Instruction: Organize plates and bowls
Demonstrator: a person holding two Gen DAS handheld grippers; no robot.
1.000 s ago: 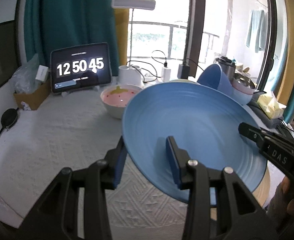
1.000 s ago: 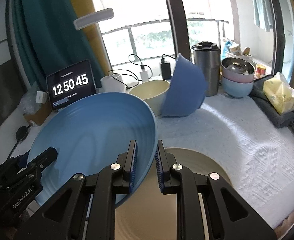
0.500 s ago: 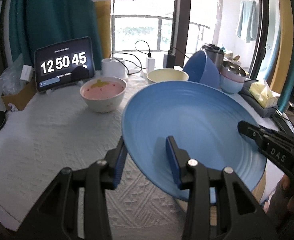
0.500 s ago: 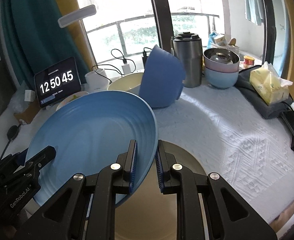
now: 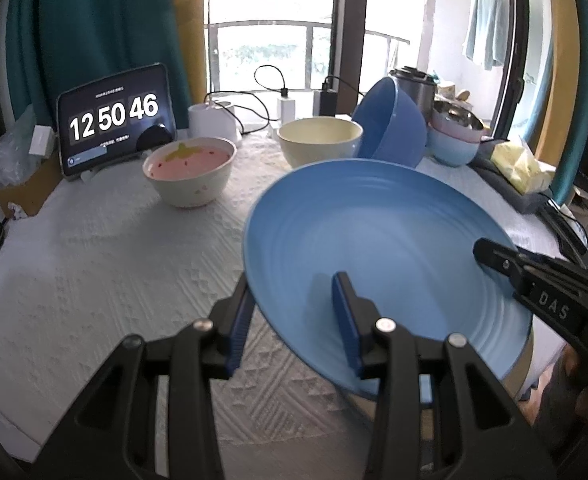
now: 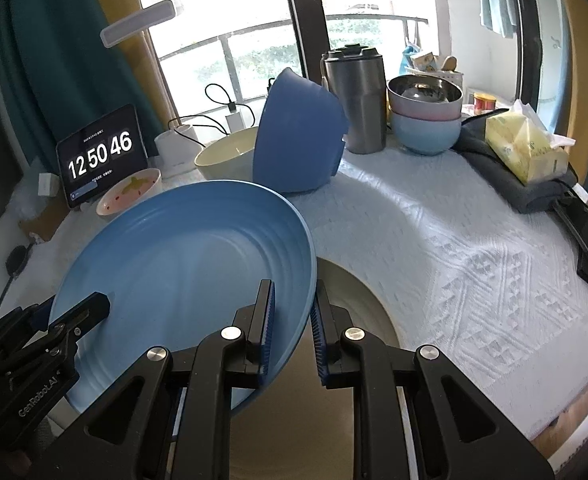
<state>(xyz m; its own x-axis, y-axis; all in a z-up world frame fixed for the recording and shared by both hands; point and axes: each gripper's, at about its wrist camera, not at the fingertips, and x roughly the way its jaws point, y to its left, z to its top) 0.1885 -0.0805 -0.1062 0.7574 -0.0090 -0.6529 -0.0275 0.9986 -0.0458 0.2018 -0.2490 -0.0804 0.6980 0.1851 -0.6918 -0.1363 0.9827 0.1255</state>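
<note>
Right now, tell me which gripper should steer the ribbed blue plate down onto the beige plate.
Right. The right gripper clamps the ribbed blue plate at the rim directly over the beige plate; the left gripper grips the far rim, over the white tablecloth.

Blue plate (image 5: 393,240): smooth, semi-matt, ribbed in rings, plastic-looking. Beige plate (image 6: 357,304) beneath: smooth, matt. Bench cloth (image 5: 114,264): white woven fabric, raised diamond texture, rough. Far right tumbler (image 6: 355,100): brushed metal, dark plastic lid. Top bowl of stack (image 6: 423,94): shiny steel inside. Blue bowl (image 6: 297,140) on edge: matt, smooth. Pink bowl (image 5: 190,176): glossy glaze. Claw arms: matt black plastic, metal pins, ridged blue pads (image 6: 270,320). Tissue pack (image 6: 527,148): crinkly plastic film. Tablet (image 5: 114,120): glossy glass screen.
</note>
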